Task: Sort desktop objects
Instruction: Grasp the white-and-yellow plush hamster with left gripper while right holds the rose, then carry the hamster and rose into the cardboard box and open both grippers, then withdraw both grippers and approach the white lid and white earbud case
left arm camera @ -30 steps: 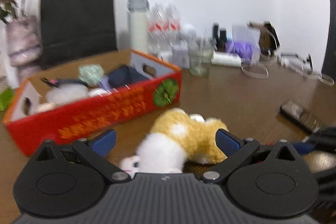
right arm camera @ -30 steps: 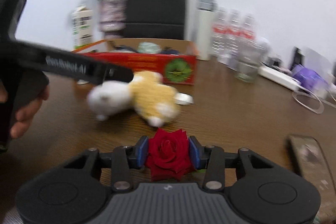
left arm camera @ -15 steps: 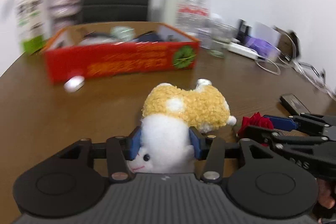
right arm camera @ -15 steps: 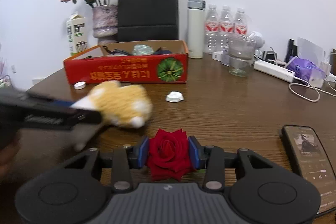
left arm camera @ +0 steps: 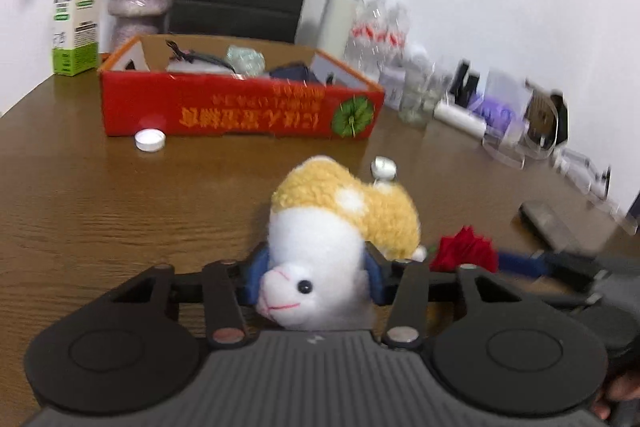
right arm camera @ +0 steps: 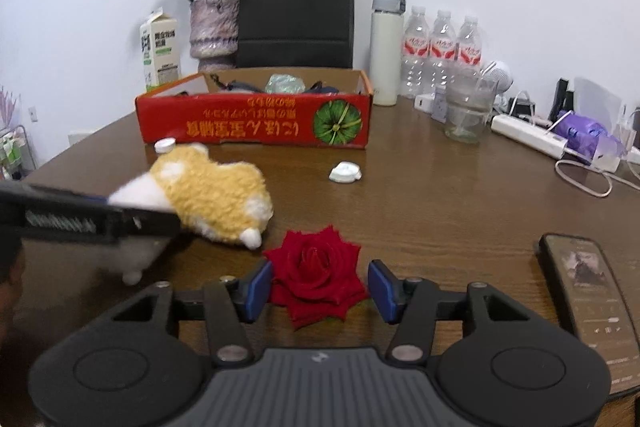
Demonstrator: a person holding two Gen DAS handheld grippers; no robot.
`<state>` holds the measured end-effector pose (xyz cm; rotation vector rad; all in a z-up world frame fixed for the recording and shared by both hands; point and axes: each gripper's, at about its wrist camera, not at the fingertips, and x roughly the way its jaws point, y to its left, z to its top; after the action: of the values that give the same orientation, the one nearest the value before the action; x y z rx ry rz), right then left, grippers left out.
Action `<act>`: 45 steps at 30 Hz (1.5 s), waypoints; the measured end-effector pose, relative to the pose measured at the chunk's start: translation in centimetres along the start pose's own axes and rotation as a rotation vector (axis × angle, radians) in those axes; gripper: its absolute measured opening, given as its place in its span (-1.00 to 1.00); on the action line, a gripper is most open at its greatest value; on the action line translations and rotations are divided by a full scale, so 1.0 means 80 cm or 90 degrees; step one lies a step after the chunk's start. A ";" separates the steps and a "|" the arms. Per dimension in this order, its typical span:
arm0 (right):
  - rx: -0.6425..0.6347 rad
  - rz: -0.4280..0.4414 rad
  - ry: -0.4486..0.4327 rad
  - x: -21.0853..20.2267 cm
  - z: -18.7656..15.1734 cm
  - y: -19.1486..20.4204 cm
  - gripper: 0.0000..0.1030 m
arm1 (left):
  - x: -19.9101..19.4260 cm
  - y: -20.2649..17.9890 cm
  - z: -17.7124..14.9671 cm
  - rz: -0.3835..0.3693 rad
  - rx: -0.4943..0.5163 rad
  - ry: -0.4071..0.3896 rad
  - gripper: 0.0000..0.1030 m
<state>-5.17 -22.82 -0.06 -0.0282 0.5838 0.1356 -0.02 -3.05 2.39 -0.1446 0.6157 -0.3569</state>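
A yellow-and-white plush toy (left arm camera: 344, 211) lies on the brown table. My left gripper (left arm camera: 314, 267) has its blue pads pressed on the toy's white head, and its jaws are still closing. The right wrist view shows the plush (right arm camera: 216, 203) at the tip of the left gripper (right arm camera: 120, 219), on the left. My right gripper (right arm camera: 320, 285) is shut on a red rose (right arm camera: 316, 275) just above the table. In the left wrist view the rose (left arm camera: 464, 251) shows to the right of the plush. An open red cardboard box (right arm camera: 252, 125) with several items in it stands behind.
A white cap (left arm camera: 150, 139) lies before the box; a white lid (right arm camera: 346, 172) is further right. A phone (right arm camera: 588, 287) lies at the right. A glass (right arm camera: 468, 111), water bottles, a thermos, milk carton, vase and black bag line the back.
My left gripper went from wide open around the plush to closed on its white head, and rolled. The plush has swung round with it. The right gripper and its rose stayed put.
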 end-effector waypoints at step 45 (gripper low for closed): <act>0.042 0.050 0.063 0.232 0.271 0.028 0.19 | 0.069 0.135 0.216 0.165 -0.041 -0.029 0.94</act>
<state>21.70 -16.97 7.85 0.0531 0.6882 0.1925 17.32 5.40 10.83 -0.1326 0.5927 -0.0825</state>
